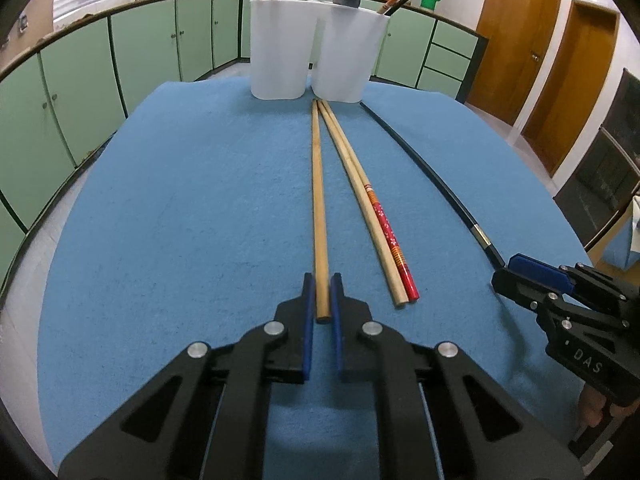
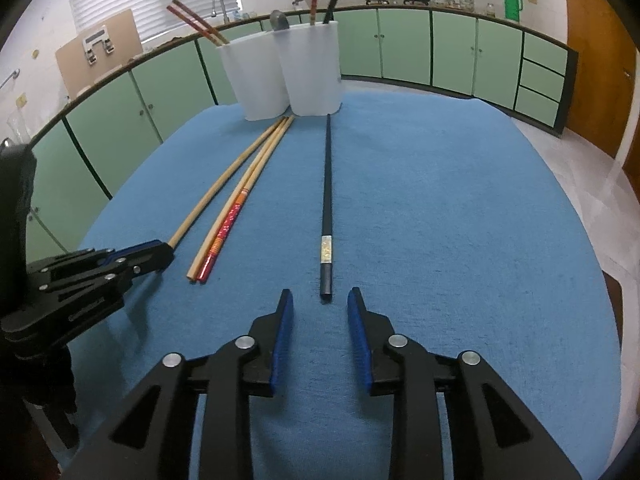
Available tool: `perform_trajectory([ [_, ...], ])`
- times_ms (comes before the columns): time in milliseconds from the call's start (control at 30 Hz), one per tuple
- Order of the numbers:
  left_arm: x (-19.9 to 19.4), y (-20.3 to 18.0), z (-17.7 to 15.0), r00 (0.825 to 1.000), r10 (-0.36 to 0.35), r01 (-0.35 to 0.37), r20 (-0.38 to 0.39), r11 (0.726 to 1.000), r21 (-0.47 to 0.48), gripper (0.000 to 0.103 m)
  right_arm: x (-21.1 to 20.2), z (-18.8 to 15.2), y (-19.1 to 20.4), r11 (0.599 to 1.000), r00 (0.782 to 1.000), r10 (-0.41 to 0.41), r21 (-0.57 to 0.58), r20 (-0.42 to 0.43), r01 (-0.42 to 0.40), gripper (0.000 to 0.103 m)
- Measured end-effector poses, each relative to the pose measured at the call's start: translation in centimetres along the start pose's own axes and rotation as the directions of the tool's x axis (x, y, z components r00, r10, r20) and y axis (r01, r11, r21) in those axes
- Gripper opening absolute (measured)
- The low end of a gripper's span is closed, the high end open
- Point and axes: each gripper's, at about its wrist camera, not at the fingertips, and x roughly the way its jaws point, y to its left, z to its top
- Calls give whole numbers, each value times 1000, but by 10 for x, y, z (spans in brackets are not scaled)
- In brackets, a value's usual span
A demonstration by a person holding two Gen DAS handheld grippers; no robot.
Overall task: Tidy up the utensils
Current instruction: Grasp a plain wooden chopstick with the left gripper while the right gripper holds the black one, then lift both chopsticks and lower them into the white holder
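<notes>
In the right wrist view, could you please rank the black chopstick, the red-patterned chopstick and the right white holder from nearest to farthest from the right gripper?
From the right gripper:
1. Black chopstick, straight ahead, its end just beyond the open fingers.
2. Red-patterned chopstick, ahead to the left.
3. Right white holder, at the cloth's far edge.

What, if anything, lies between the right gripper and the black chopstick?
Nothing visible. The right gripper is open, lined up with the near end of the black chopstick, with only bare blue cloth between.

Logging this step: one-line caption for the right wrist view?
Open right gripper lined up on the black chopstick lying on the blue cloth.
</notes>
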Motion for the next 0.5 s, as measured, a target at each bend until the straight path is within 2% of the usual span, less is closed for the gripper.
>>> perform_trajectory([
  [133, 2, -2, 1, 1000, 4, -4, 0, 1000, 5, 11, 3, 4, 0, 1000, 1000, -15, 6, 2, 15, 27],
  [267, 2, -5, 1, 1000, -1, 1, 1, 1000, 13, 18, 9, 7, 5, 999, 999, -36, -17, -2, 36, 26],
  [333, 3, -6, 1, 1000, 8, -8, 4, 1000, 18, 18, 10, 8, 7, 998, 998, -60, -27, -3, 60, 14],
  [400, 3, -6, 1, 1000, 11, -11, 6, 1000, 19, 16, 10, 7, 7, 998, 998, -61, -29, -4, 61, 7],
  [500, 3, -4, 1, 1000, 9, -9, 7, 1000, 4, 6, 9, 7, 6, 997, 998, -67, -34, -3, 67, 7],
])
